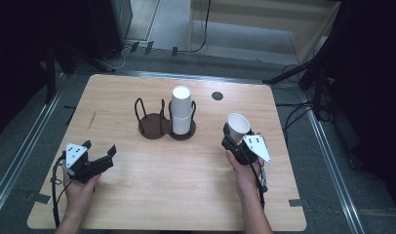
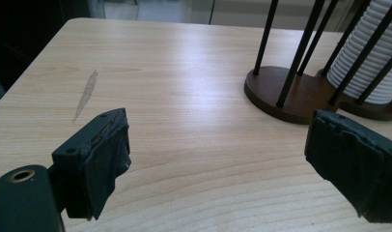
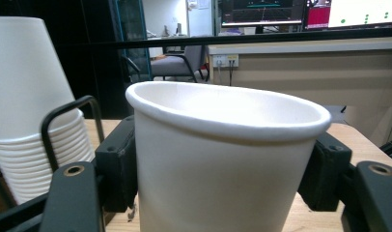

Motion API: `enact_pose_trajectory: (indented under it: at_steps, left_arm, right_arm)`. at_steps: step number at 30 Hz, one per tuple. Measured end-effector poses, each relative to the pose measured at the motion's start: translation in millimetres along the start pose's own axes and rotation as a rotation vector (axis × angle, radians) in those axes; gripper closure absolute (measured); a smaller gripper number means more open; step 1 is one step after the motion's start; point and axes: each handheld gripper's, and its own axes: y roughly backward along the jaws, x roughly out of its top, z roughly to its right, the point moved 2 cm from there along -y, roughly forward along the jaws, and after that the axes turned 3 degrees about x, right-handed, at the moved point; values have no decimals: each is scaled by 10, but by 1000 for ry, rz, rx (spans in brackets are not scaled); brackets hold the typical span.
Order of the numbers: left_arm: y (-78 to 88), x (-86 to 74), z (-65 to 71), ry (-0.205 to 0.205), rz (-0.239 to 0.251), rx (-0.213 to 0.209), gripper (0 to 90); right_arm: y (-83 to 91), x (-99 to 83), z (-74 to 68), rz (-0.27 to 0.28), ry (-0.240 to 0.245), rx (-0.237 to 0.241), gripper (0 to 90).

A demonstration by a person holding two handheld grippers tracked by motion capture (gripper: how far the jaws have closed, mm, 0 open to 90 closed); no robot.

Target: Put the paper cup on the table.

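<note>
A white paper cup (image 1: 238, 126) stands upright and slightly tilted at the table's right, with my right gripper (image 1: 233, 138) shut on its sides. In the right gripper view the cup (image 3: 218, 159) sits between the two black pads (image 3: 119, 164). A stack of white cups (image 1: 181, 109) stands in the right ring of a dark wooden two-place holder (image 1: 154, 129) at the table's middle; its left ring is empty. My left gripper (image 1: 99, 147) hovers open near the front left, nothing between its jaws. Ahead of it lie the holder (image 2: 286, 94) and the stack (image 2: 368, 58).
The light wood table (image 1: 152, 195) has a dark round hole (image 1: 217, 96) near its back edge and a pale streak (image 2: 85, 94) at the left. Black stand legs (image 1: 288, 73) and cables lie on the floor around it. Beyond the table in the right gripper view stands an office chair (image 3: 177, 60).
</note>
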Motion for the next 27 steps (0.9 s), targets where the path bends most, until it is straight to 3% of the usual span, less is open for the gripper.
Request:
enact_pose_trajectory:
  at_steps: [2,5,10,16,24,27]
  left_arm:
    - [2,-12,20,-24,6,-9,90]
    - [6,-12,26,-25,9,-16,88]
    - [10,-10,5,-5,4,-24,74]
    - [11,-8,6,8,-2,-32,69]
    - [15,-4,-10,34,-12,-41,21]
    - [15,-4,-1,30,-14,-41,19]
  right_arm:
    - [-36,-21,26,10,7,4,301]
    - [-97,-72,52,-5,24,6,303]
    - [-182,-124,74,-34,36,-48,290]
    - [-314,-90,124,7,11,-74,281]
    - [-501,-108,247,3,-28,-90,277]
    - [-569,-143,288,-4,-16,-108,277]
